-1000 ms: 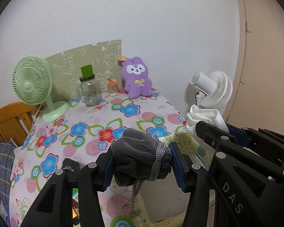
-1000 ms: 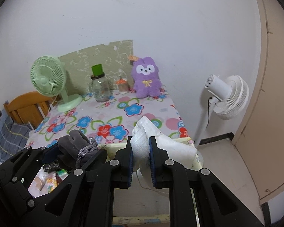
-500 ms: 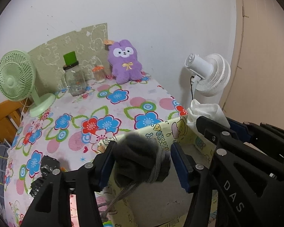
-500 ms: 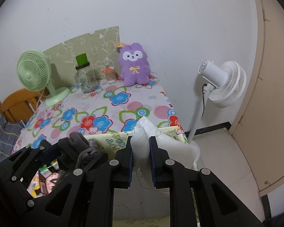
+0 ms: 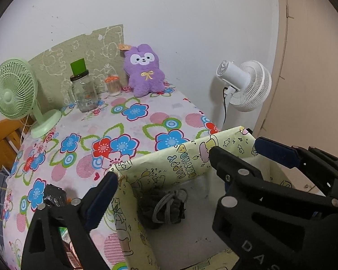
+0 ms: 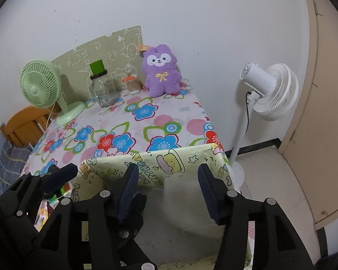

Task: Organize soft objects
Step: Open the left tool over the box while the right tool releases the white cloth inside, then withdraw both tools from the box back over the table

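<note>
your left gripper (image 5: 162, 177) hangs over the box (image 5: 169, 157) with its jaws spread wide and nothing between them. your right gripper (image 6: 166, 186) sits just beside it, to the right, also wide apart and empty; both are released above the same opening.

the box is lined with pale yellow cartoon-print paper and stands at the near right corner of the table (image 5: 90, 126). on its floor, in the left wrist view, lies a dark grey glove (image 5: 162, 209) with a lighter grey cord looped over it, toward the box's left side. the right wrist view shows only pale floor between your right fingers; whether anything white rests there you cannot tell from these views.

so the grey glove looks put away. judged from this, that part of the job is done.

farther out, the flowered tablecloth is mostly bare. at the far edge, against the wall, a purple plush (image 5: 144, 69) sits upright; it is soft and not yet in the box, so it may be what is left, though it could simply belong there. beside it to the left stand a small orange-lidded pot (image 5: 113, 85), a glass jar (image 5: 82, 92) with a green cap, and a green fan (image 5: 13, 90) at the far left. a white fan (image 5: 245, 83) stands on the floor to the right of the table. near your left gripper, some dark and coloured packets (image 5: 54, 195) lie at the table's near left; what they are is unclear.
</note>
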Demonstrator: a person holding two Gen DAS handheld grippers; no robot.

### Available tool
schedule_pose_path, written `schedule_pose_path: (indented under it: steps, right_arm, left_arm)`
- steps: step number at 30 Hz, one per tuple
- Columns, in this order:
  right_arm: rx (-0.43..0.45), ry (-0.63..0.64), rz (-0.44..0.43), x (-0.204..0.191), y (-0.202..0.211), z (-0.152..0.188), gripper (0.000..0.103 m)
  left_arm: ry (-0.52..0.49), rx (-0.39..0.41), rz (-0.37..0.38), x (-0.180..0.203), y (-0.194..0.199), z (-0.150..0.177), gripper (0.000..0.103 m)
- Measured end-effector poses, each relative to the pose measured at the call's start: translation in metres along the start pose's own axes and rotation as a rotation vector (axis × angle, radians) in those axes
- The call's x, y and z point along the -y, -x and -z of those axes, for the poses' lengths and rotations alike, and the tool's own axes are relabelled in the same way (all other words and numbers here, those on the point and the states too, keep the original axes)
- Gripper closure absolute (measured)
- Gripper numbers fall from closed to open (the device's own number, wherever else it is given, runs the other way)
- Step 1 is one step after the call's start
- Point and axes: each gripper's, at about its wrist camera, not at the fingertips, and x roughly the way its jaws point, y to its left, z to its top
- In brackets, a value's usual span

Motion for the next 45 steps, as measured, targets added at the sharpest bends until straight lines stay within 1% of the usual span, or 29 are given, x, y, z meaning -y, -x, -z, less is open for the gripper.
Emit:
schedule_pose_path:
  steps: [1,3,14,18,22,24,33,45]
  right_arm:
    - [0.003,0.0,0.002,-0.001,0.002,0.0,0.039]
    - [0.01,-0.001,0.006,-0.002,0.005,0.0,0.032]
    - [0.039,-0.011,0.024,-0.017,0.03,0.003,0.024]
    - [0.058,-0.015,0.035,-0.026,0.04,0.003,0.018]
    - [0.075,-0.009,0.039,-0.034,0.05,0.003,0.017]
    - [0.081,-0.006,0.041,-0.039,0.054,0.003,0.014]
    - [0.113,0.018,0.045,-0.062,0.073,0.006,0.011]
    - [0.131,0.037,0.042,-0.093,0.085,0.011,0.01]
  left_arm:
    - [0.0,0.004,0.006,-0.001,0.002,0.0,0.004]
    - [0.0,0.009,0.012,-0.002,0.005,0.001,0.004]
    - [0.0,0.041,0.023,-0.011,0.031,0.003,0.003]
    - [-0.004,0.06,0.02,-0.016,0.042,0.005,0.003]
    - [-0.002,0.081,0.014,-0.023,0.054,0.007,0.003]
    - [0.0,0.088,0.016,-0.026,0.059,0.008,0.003]
    - [0.012,0.12,0.006,-0.042,0.081,0.015,0.003]
    - [0.026,0.142,-0.013,-0.066,0.101,0.025,0.0]
